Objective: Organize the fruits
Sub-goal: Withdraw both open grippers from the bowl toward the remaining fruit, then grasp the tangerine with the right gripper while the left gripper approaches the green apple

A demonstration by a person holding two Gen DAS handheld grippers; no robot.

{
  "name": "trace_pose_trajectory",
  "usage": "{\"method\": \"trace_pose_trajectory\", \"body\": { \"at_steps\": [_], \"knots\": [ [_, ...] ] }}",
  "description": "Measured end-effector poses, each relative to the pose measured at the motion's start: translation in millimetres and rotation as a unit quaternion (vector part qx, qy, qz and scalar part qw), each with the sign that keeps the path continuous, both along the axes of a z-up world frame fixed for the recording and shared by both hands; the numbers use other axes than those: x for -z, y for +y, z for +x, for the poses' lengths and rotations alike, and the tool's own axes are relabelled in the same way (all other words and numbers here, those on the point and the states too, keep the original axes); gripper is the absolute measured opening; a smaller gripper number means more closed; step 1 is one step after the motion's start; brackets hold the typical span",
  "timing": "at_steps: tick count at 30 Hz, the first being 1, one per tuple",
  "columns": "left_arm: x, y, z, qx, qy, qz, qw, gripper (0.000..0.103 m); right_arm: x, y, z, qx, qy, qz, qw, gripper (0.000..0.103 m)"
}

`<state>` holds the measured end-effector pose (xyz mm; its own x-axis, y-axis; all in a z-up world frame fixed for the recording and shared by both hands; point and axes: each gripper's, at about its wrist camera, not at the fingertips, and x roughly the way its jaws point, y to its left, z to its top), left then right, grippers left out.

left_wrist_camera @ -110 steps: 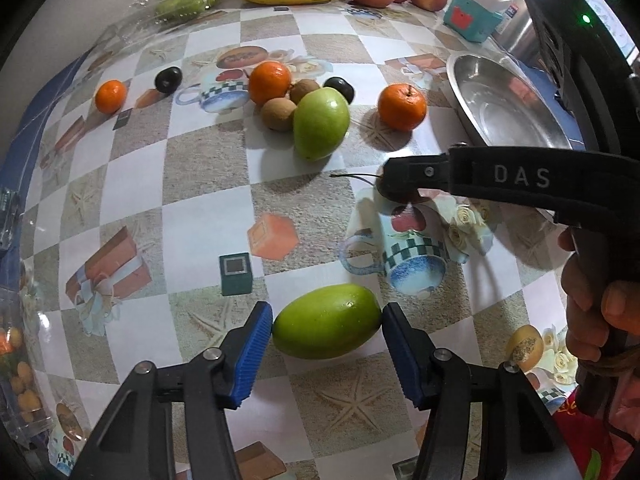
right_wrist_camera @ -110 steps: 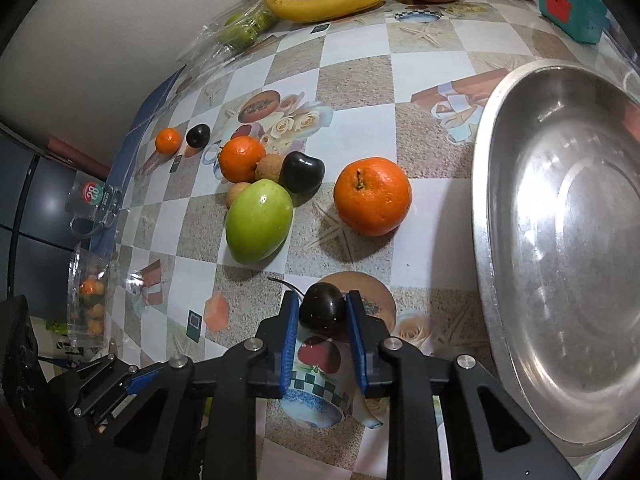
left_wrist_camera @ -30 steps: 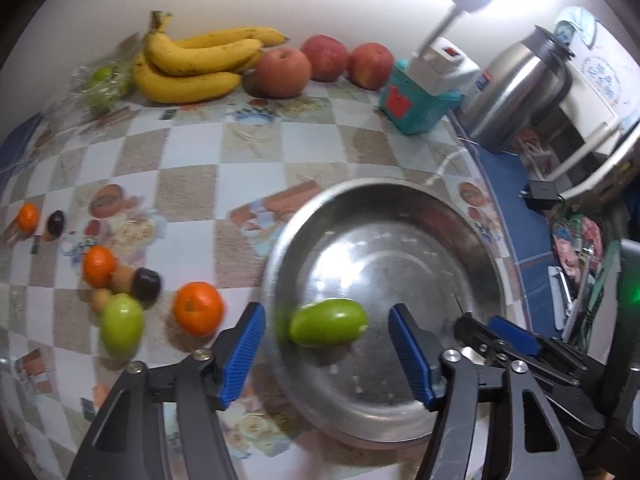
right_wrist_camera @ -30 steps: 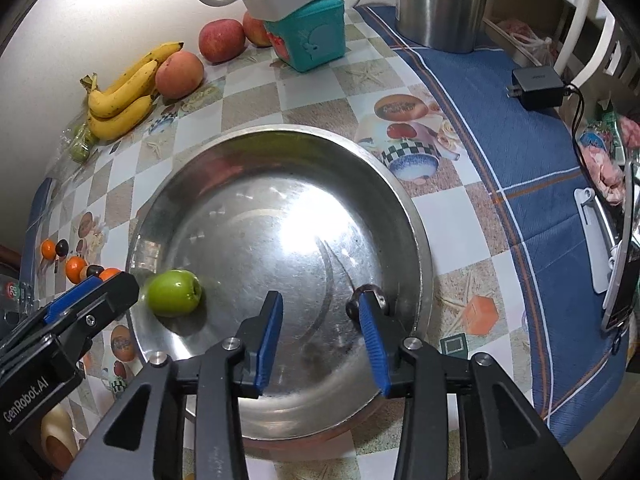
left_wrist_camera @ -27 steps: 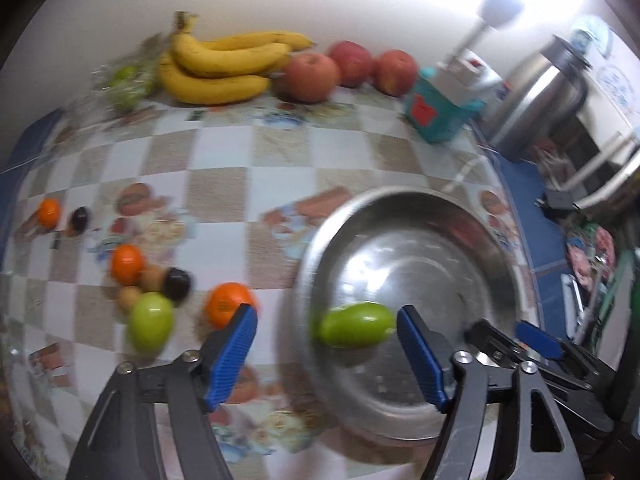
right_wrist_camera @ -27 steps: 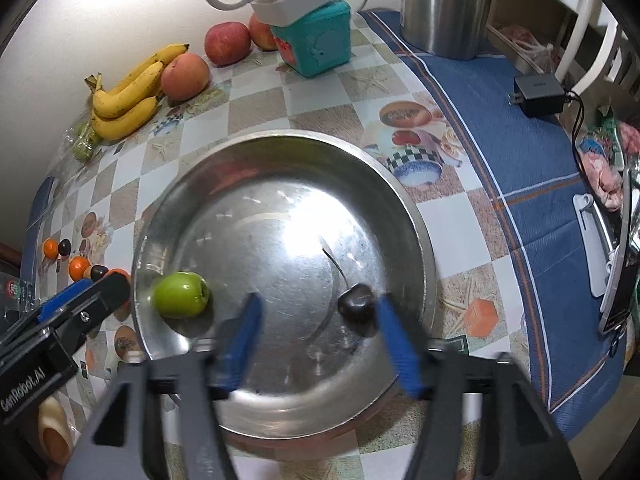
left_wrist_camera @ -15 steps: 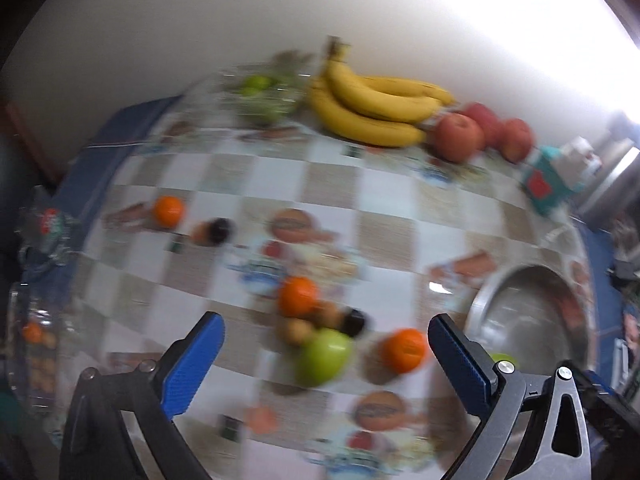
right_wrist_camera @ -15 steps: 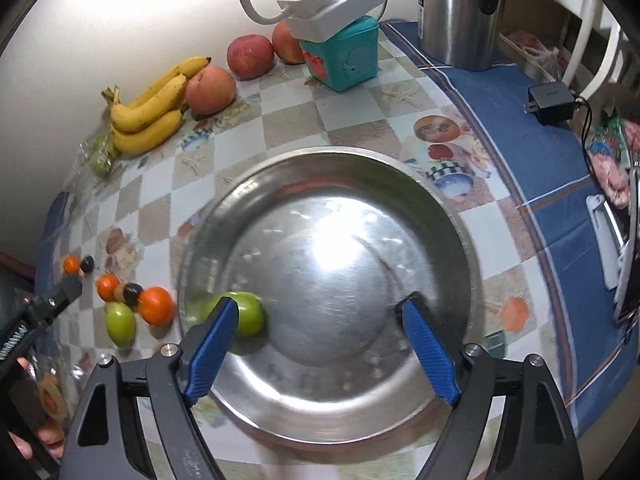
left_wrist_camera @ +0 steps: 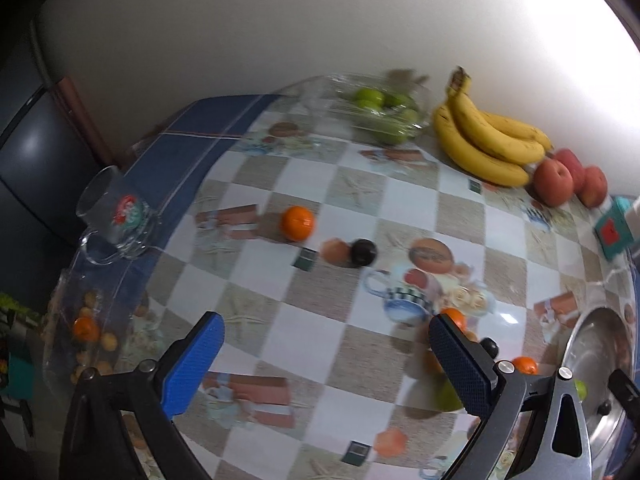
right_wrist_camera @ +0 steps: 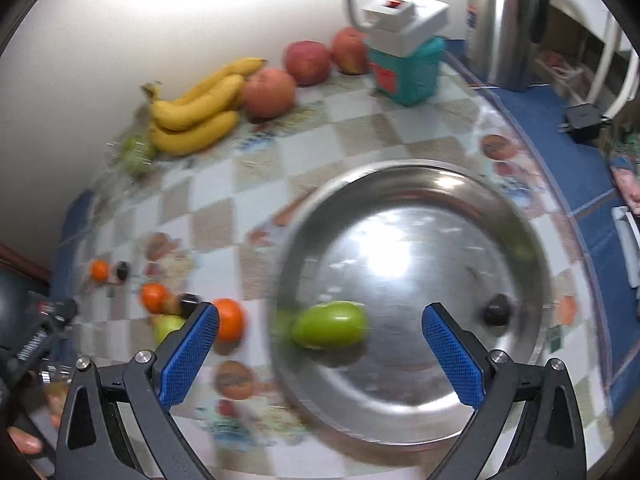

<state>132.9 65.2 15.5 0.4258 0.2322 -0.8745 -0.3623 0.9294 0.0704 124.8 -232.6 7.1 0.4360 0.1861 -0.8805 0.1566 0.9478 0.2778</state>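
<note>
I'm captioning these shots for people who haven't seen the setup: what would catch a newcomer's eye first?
Probably the big shiny steel pan filling the right wrist view, with a green mango near its left edge and a small dark fruit toward its right. Next, the yellow bananas and red apples lined along the back wall. Both blue-padded claws, right claw and left claw, stand wide open and empty.

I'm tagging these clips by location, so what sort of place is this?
Most likely a home kitchen or dining table: a patterned checkered tablecloth, loose fruit such as bananas and apples, a steel kettle and a metal bowl.
</note>
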Motion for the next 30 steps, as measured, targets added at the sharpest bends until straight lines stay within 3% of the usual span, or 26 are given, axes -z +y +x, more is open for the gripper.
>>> {"method": "trace_pose_trajectory", "body": {
  "at_steps": [6, 12, 19, 30],
  "knots": [
    [-3.9, 24.5, -7.0, -0.034, -0.009, -0.032, 0.9989, 0.103, -26.9, 31.2, 6.9, -0.012, -0.031, -0.003, 0.999, 0.101],
    [-7.0, 35.7, -11.2, -0.05, -0.019, -0.06, 0.9967, 0.103, -41.5, 58.2, 11.3, 0.014, -0.043, 0.043, 0.998, 0.101],
    [-1.4, 46.9, -13.7, -0.071, -0.014, -0.083, 0.994, 0.103, -29.5, 91.8, 11.9, -0.015, -0.03, 0.053, 0.998, 0.101],
    [15.2, 32.3, -3.0, -0.05, 0.008, -0.115, 0.9921, 0.103, -5.9, 82.0, 17.2, -0.033, -0.025, 0.033, 0.999, 0.101]
  ]
}}
